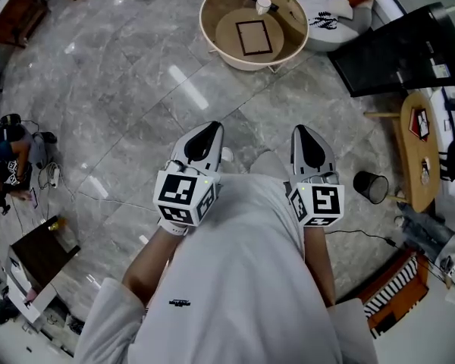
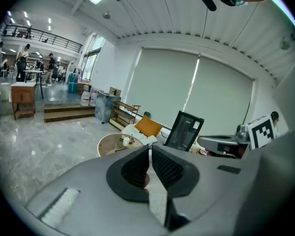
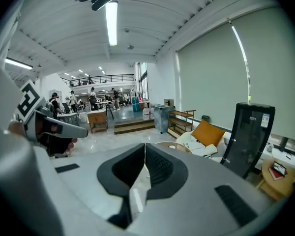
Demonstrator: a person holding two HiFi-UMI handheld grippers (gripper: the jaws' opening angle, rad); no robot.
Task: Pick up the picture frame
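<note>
Head view: you're standing on a glossy grey marble-tile floor [image 1: 136, 89], both grippers held at waist height, pointing forward. The left gripper [image 1: 207, 131] and right gripper [image 1: 303, 133] are well apart from the task item. The dark-framed rectangular picture frame [image 1: 254, 38] lies flat inside the round beige high-rimmed table [image 1: 212, 29] ahead of you, with a small white cup [image 1: 264, 4] near the far rim. A black mesh office chair [image 1: 398, 48] and a round wooden side table [image 1: 409, 158] are on your right, and a black cylindrical bin [image 1: 371, 186] sits on the floor beside that table. Left gripper view: jaws pressed together at the tips, nothing between them. The round table sits past them across open floor, with an orange cushion [image 2: 148, 127] behind it; the frame can't be made out here. Right gripper view: jaws closed tip to tip, empty. The table rim shows just over them, window blinds on the right, and an open hall with a mezzanine on the left.
</note>
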